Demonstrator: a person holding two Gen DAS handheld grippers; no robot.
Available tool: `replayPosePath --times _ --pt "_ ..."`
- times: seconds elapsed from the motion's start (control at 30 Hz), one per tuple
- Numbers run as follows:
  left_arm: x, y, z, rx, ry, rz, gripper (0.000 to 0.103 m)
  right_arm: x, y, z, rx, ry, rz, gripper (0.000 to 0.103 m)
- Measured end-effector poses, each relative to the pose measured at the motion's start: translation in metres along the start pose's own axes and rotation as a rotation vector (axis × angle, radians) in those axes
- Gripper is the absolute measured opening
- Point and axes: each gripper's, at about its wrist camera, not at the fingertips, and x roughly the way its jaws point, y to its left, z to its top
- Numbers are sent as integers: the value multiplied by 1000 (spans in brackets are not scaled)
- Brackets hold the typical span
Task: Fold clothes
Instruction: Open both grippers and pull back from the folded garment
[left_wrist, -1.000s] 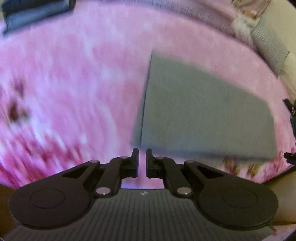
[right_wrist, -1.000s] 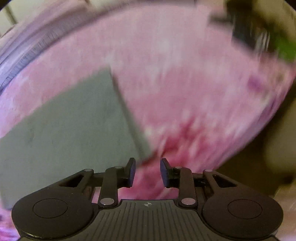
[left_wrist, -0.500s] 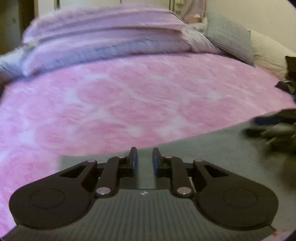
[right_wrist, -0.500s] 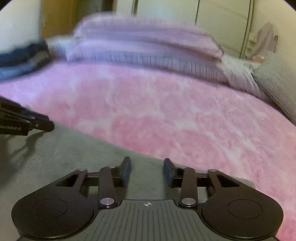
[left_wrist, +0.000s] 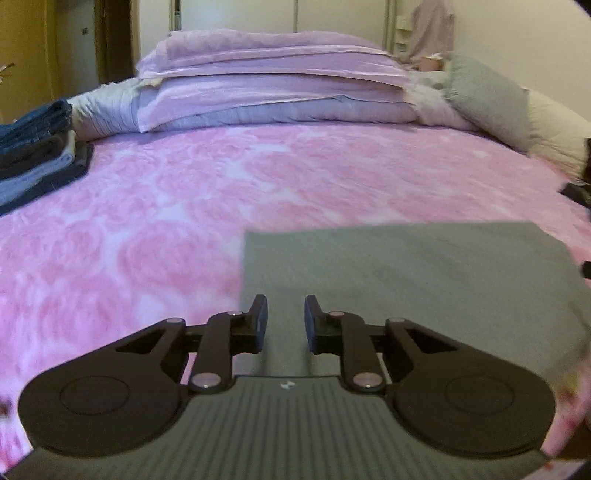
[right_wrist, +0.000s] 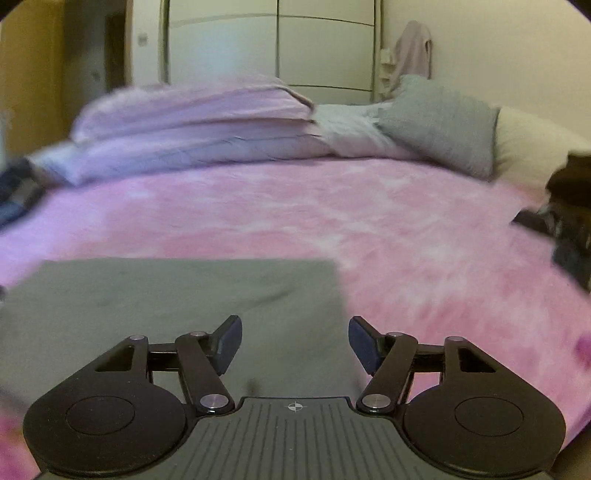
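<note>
Folded grey garment (left_wrist: 413, 280) lies flat on the pink blanket (left_wrist: 155, 206), directly under and ahead of both grippers. Its near edge is hidden behind the gripper bodies in both views, and the right wrist view is motion-blurred, so the fabric surface is hard to read there. Left gripper (left_wrist: 282, 319): jaws at a narrow gap over the garment's left edge, nothing between them, contact with the cloth not clear. Right gripper (right_wrist: 295, 341): jaws spread wide over the garment's right edge, empty; they have just been opening. Left jaws have also just opened, from almost shut a second ago. A second ago both cameras looked steeply down at the garment; now they look level across the bed. Far ahead: stacked lilac bedding (left_wrist: 273, 74) and a grey pillow (right_wrist: 439, 122). Far left of the left gripper, folded denim stack (left_wrist: 33, 144), cut off by the frame. Far right of the right gripper, a dark clothes heap (right_wrist: 569, 221), blurred and cut off.
</note>
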Motion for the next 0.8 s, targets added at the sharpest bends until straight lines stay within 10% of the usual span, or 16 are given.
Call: replayPosePath --times 0.27,0.8 --pt "-20 -28 -47 2 54 73 26 -17 27 -49 8 98 -95 62" --pt "-147 -84 -60 59 53 18 58 -154 81 -39 133 48 56 66"
